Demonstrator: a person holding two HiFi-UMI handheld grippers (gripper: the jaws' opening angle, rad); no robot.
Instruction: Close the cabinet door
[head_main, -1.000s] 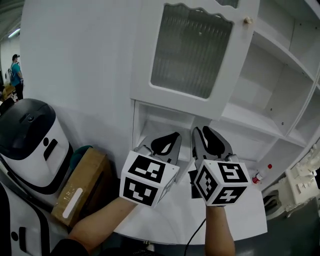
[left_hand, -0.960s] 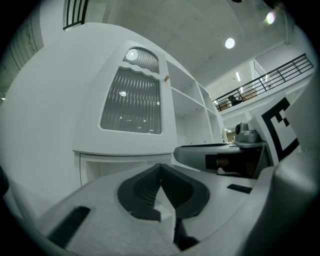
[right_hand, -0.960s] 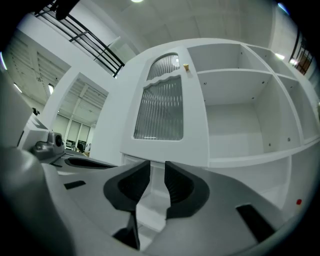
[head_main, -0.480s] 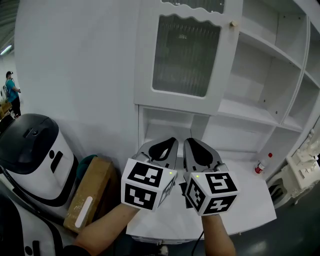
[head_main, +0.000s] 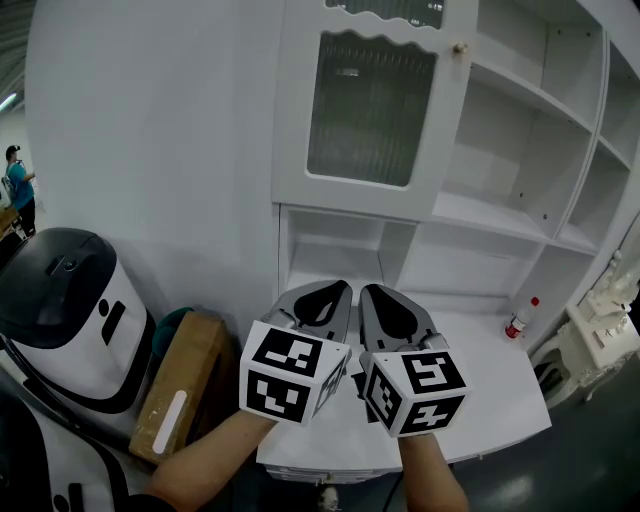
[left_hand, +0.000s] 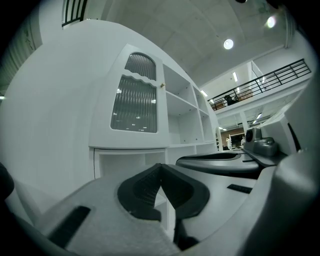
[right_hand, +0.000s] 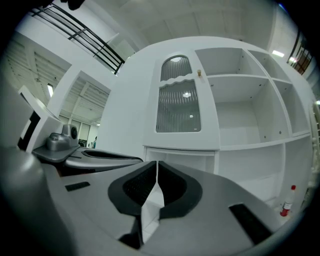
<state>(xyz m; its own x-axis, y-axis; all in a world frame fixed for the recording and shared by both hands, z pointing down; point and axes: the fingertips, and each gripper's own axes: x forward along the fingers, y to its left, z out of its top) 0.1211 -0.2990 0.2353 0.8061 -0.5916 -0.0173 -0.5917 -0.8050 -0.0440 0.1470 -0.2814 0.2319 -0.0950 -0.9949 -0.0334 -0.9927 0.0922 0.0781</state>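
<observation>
While both hands hung level before cabinet, left gripper sat closed, empty; right gripper jaws just been closing, nothing between. Cabinet door above, well apart, seemingly flat against frame.

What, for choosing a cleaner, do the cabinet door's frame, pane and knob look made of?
The door frame: white-painted wood or board, going by its smooth, even satin coat. The pane: ribbed glass or acrylic, translucent with vertical flutes catching glints. The knob: small and pale gold, probably metal, too small to be sure.
</observation>
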